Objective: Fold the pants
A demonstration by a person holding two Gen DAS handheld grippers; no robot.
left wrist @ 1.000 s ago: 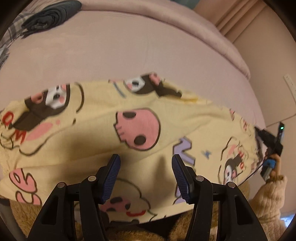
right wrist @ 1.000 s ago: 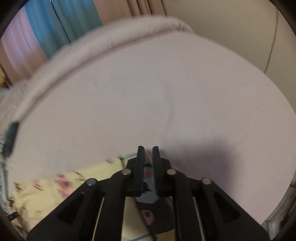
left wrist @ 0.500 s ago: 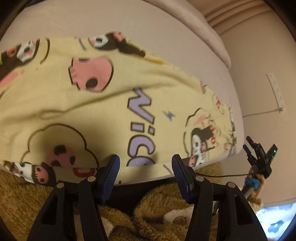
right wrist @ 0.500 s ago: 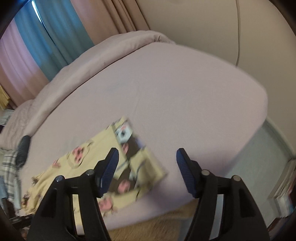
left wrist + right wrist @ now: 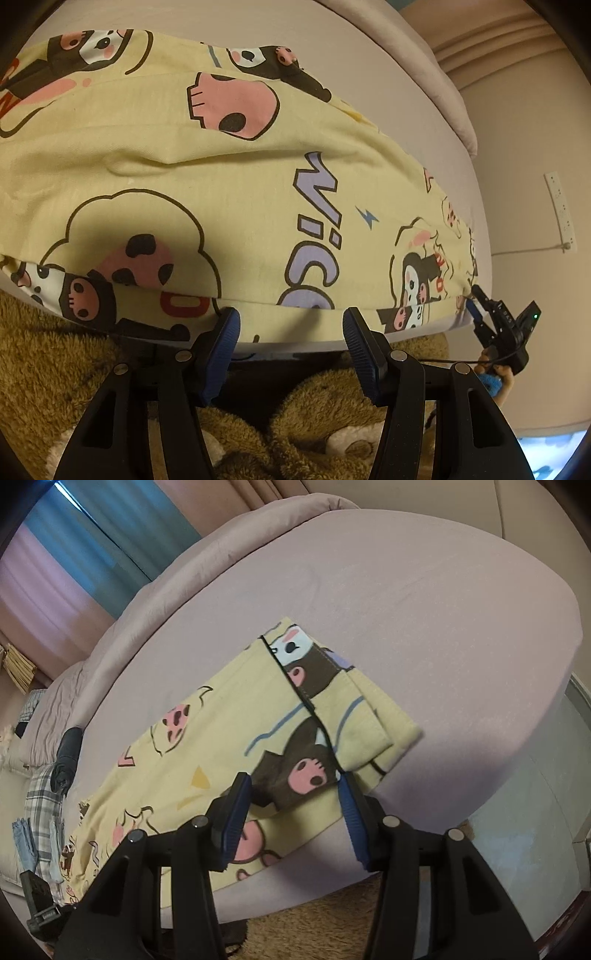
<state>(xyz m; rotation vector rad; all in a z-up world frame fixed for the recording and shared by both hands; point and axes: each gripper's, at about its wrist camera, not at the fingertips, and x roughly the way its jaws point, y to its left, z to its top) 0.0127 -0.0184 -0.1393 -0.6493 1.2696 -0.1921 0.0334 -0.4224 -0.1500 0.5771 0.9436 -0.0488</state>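
The pants (image 5: 258,177) lie spread flat along the near edge of the bed (image 5: 406,92), pale yellow with pink skulls, dark cartoon figures and purple letters; in the right wrist view the pants (image 5: 221,738) run from the lower left up toward the middle of the mattress, and their far end is turned back on itself, so a double layer with a stitched hem sits at the upper right; a soft crease crosses the cloth in the left wrist view, left of the middle.

The left gripper (image 5: 291,328) hangs at the near hem of the pants, jaws spread wide with nothing between them, blue pads just off the cloth edge; the right gripper (image 5: 295,801) is likewise spread wide and grips nothing, its tips over the near side of the folded end, though whether they touch the cloth I cannot tell; in the left wrist view the right gripper shows small at the far right corner of the pants.

The bed carries a mauve sheet (image 5: 424,609), with a rolled quilt (image 5: 184,565) along its far side; a dark rolled bundle (image 5: 66,760) and plaid cloth (image 5: 40,801) lie at the left; blue curtains (image 5: 92,542) hang behind; a brown shaggy rug (image 5: 44,369) covers the floor below the near edge.
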